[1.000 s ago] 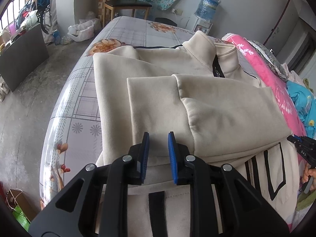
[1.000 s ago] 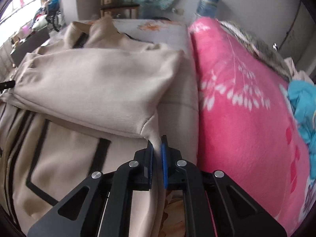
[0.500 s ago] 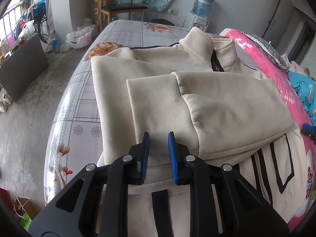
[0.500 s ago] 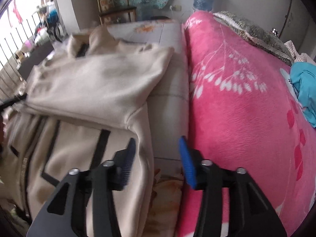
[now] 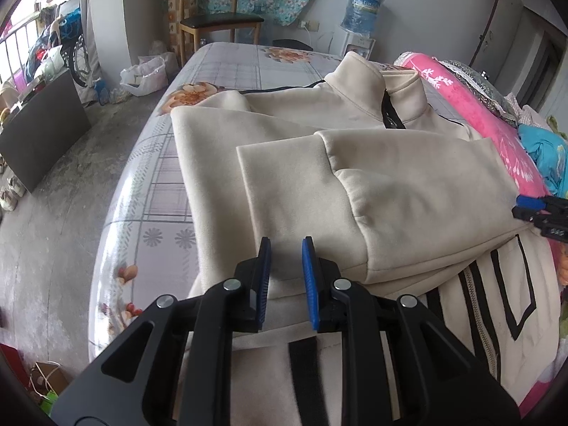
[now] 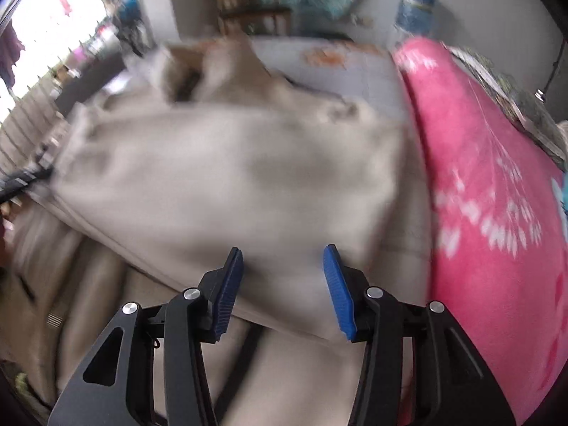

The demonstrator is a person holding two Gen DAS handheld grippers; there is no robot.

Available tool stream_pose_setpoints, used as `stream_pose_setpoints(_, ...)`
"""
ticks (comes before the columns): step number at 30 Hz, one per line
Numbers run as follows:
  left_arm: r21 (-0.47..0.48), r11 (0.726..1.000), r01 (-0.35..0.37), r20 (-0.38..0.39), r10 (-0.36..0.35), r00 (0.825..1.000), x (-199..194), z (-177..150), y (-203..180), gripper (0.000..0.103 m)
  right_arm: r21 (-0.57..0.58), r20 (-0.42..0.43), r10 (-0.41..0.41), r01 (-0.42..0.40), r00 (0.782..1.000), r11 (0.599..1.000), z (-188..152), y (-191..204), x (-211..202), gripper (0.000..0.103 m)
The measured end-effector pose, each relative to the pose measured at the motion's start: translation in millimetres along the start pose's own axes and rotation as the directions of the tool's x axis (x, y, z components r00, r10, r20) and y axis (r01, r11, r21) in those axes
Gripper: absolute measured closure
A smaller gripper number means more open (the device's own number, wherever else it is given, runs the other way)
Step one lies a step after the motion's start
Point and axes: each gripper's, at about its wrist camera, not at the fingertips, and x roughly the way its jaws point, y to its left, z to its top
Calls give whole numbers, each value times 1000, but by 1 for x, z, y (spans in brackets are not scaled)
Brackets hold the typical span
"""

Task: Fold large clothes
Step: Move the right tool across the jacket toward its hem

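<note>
A large beige zip jacket (image 5: 355,163) with black stripes lies on the bed, both sleeves folded across its chest. My left gripper (image 5: 285,277) hovers over its lower left part, jaws a small gap apart with nothing between them. My right gripper (image 6: 284,287) is open and empty above the folded sleeve (image 6: 230,191) near the jacket's right side; this view is blurred by motion. The right gripper's tips also show at the right edge of the left wrist view (image 5: 532,211).
The bed sheet (image 5: 156,191) is grey with flowers; its left edge drops to a concrete floor (image 5: 53,213). A pink blanket (image 6: 497,213) lies along the jacket's right side. A wooden chair (image 5: 216,21) and a water dispenser (image 5: 362,10) stand beyond the bed.
My right gripper opened, letting go of the sleeve edge, and swung left over the jacket. My left gripper stayed in place with the same small gap.
</note>
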Motion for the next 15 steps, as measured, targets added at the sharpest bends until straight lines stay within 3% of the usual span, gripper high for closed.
stream_pose_setpoints(2,-7,1000,16,20,-16,1000,-7,2,5,85,40,0,19,-18,1000,999,2,-11,-8,68)
stream_pose_setpoints(6,-7,997,81,61,-80,995,-20,14,6,83,28,20,-37,36,999,999,23,-13,-16,67)
stream_pose_setpoints(9,2,993,118,30,-118,993,-12,22,-4,74,36,42,-45,44,998,998,50,-10,-6,66)
stream_pose_setpoints(12,23,996,81,-22,-81,996,5,22,-15,71,80,27,-19,16,999,997,75,-14,23,66)
stream_pose_setpoints(13,33,999,43,-51,-41,998,15,19,-17,71,93,14,-37,36,999,995,80,-17,33,66)
stream_pose_setpoints(15,33,999,29,-28,-28,999,16,15,-18,71,152,-30,-77,80,997,985,85,-34,54,66)
